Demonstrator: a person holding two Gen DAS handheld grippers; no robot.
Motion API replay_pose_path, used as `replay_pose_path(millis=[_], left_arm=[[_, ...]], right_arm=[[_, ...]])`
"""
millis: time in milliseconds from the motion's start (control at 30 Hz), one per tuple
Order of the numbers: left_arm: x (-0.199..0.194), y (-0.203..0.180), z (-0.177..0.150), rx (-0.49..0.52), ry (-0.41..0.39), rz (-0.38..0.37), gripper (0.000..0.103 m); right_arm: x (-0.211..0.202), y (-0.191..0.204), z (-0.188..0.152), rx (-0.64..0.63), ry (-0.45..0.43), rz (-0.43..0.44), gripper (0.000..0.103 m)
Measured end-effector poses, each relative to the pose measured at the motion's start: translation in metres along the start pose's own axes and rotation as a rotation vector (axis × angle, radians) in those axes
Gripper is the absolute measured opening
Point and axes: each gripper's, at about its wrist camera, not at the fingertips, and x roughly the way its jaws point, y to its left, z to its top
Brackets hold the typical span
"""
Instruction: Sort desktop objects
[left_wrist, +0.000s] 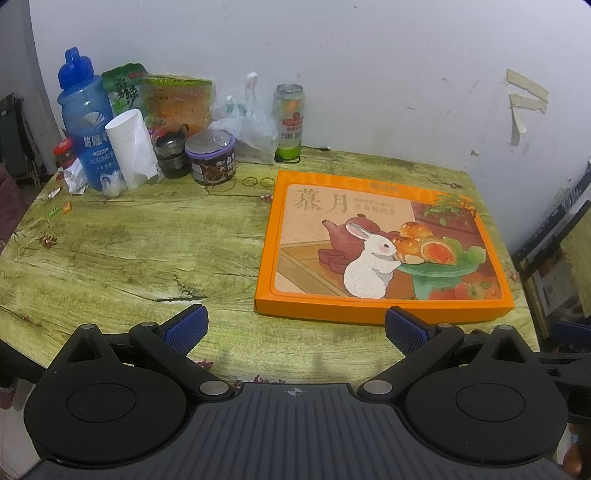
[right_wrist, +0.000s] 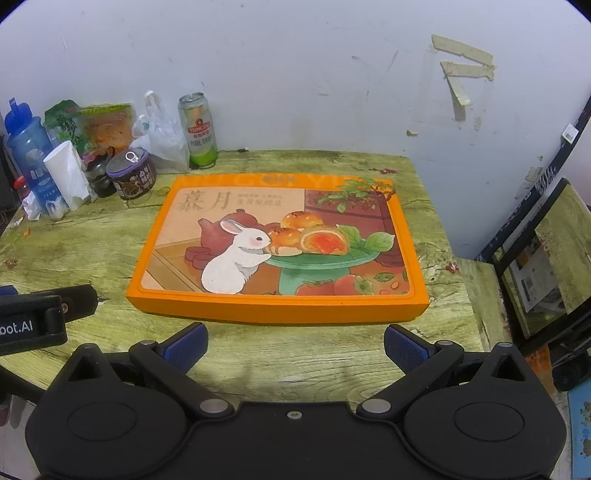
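A flat orange gift box (left_wrist: 380, 243) (right_wrist: 277, 243) with a white rabbit picture lies on the green wood-pattern table (left_wrist: 129, 251) (right_wrist: 74, 240). At the back left stand a blue water bottle (left_wrist: 83, 122) (right_wrist: 29, 155), a white paper roll (left_wrist: 131, 147) (right_wrist: 66, 173), a purple-lidded can (left_wrist: 211, 157) (right_wrist: 132, 173), a green beer can (left_wrist: 289, 122) (right_wrist: 197, 129), snack bags (left_wrist: 177, 101) and a plastic bag (left_wrist: 247, 125). My left gripper (left_wrist: 295, 328) hovers open over the near table edge, left of the box's front. My right gripper (right_wrist: 295, 341) is open just before the box's front edge.
A small red-capped jar (left_wrist: 65, 155) and crumpled wrappers sit at the far left. Rubber bands (left_wrist: 258, 181) lie near the purple can. A dark metal cup (left_wrist: 170, 147) stands behind it. Beyond the table's right edge there are black frames and boxes (right_wrist: 546, 266). The left gripper's body (right_wrist: 37, 317) shows in the right wrist view.
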Motion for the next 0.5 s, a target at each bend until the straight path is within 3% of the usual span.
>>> replay_pose_path(millis=[500], left_arm=[[0.0036,-0.001,0.0016,0.001,0.007,0.001,0.103]], right_arm=[[0.0021,-0.0019,0.0012,0.002,0.001,-0.002,0.102]])
